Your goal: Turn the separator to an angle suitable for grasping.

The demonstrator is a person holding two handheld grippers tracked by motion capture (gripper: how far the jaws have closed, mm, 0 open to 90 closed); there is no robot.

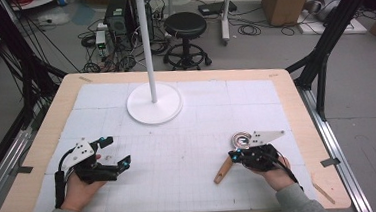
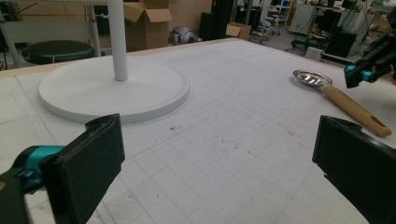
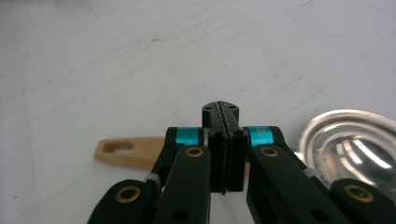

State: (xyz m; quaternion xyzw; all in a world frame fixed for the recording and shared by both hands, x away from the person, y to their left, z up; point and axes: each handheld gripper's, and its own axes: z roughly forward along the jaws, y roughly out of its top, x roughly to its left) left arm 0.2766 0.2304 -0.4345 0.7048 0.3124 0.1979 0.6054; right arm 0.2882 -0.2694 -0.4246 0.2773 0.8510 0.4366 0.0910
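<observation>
A ladle with a wooden handle [image 1: 223, 171] and a shiny metal bowl [image 1: 239, 140] lies on the white gridded mat at the right. My right gripper [image 1: 234, 156] hovers just over the handle, its jaws pressed flat together with nothing between them. In the right gripper view the handle [image 3: 125, 153] runs under the right gripper [image 3: 221, 112], and the bowl [image 3: 355, 149] lies to its right. My left gripper [image 1: 116, 151] rests open at the mat's left. Its wide-apart fingers [image 2: 88, 168] frame bare mat, with the ladle [image 2: 348, 106] farther off.
A white stand with a round base [image 1: 154, 104] and a thin pole [image 1: 146, 43] rises at the back centre of the mat; the base [image 2: 112, 88] lies ahead of the left gripper. The wooden table rim [image 1: 302, 123] borders the mat. A stool and boxes stand beyond.
</observation>
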